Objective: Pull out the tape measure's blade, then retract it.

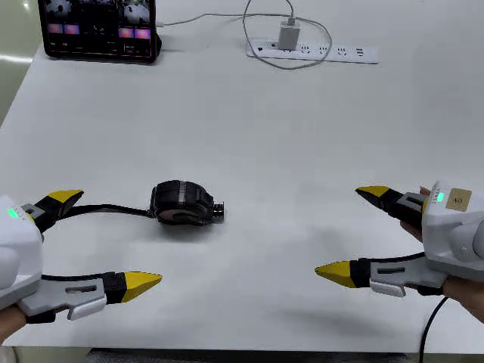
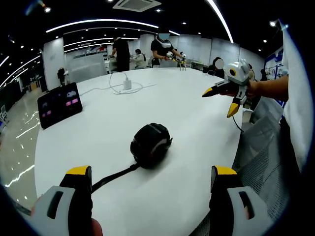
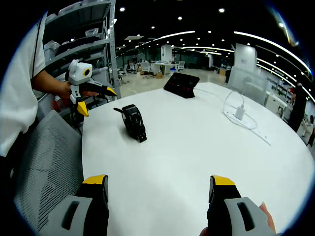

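Left tongs [image 1: 119, 237] wide; right tongs [image 1: 336, 229] wide; tape measure [image 1: 181, 203] black, blade [image 1: 219, 209] retracted

The left gripper [image 1: 117, 237] and right gripper [image 1: 339, 230] match: white housings, black jaws tipped yellow, each with a green light [image 1: 11, 213]. A black cable [image 1: 431, 329] hangs off the right one. The person wears a white short-sleeved top [image 3: 19, 98].
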`<action>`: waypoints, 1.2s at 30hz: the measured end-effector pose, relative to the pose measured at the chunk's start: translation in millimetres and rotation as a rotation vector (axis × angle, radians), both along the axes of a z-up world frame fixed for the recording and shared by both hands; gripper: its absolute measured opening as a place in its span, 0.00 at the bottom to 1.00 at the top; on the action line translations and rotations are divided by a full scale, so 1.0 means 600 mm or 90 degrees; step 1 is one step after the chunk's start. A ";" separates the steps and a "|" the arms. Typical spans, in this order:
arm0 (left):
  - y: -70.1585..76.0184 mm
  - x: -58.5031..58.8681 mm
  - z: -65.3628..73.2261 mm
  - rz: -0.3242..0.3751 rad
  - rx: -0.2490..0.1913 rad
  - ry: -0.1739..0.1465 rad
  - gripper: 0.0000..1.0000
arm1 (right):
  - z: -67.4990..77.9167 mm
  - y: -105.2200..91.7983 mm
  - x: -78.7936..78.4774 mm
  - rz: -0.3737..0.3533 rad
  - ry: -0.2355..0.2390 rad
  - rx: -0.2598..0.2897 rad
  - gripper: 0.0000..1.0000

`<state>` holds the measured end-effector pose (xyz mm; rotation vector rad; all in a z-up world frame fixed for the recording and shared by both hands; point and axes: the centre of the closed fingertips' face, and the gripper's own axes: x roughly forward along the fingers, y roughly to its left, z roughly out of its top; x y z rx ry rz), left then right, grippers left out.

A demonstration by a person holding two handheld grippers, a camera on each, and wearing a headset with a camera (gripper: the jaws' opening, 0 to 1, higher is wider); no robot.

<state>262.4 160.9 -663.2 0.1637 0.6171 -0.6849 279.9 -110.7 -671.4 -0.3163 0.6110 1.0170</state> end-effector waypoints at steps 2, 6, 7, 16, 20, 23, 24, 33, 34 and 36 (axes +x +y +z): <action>0.001 -0.004 -0.001 -0.005 -0.001 0.003 0.99 | 0.001 -0.004 -0.001 -0.010 -0.004 0.007 0.82; 0.004 -0.009 -0.001 -0.010 -0.002 0.003 0.99 | -0.004 -0.012 -0.001 -0.025 -0.007 0.016 0.83; 0.008 -0.010 0.000 -0.010 -0.003 0.001 0.99 | -0.006 -0.014 -0.001 -0.029 -0.007 0.016 0.83; 0.014 -0.016 -0.007 -0.015 -0.008 0.002 0.99 | -0.025 -0.020 -0.009 -0.037 0.005 0.014 0.83; 0.016 -0.018 -0.010 -0.019 -0.005 0.003 0.99 | -0.028 -0.020 -0.015 -0.036 0.011 0.014 0.83; 0.017 -0.020 -0.010 -0.020 -0.009 0.006 0.99 | -0.032 -0.021 -0.022 -0.030 0.018 0.008 0.83; 0.017 -0.021 -0.010 -0.020 -0.009 0.006 0.99 | -0.033 -0.022 -0.023 -0.029 0.019 0.007 0.83; 0.011 -0.027 -0.009 -0.041 -0.002 0.004 0.99 | -0.029 -0.031 -0.028 -0.029 0.022 0.003 0.82; 0.011 -0.028 -0.009 -0.041 -0.001 0.006 0.99 | -0.029 -0.032 -0.028 -0.029 0.022 0.003 0.82; 0.011 -0.029 -0.009 -0.043 0.001 0.005 0.99 | -0.031 -0.035 -0.027 -0.031 0.023 -0.003 0.82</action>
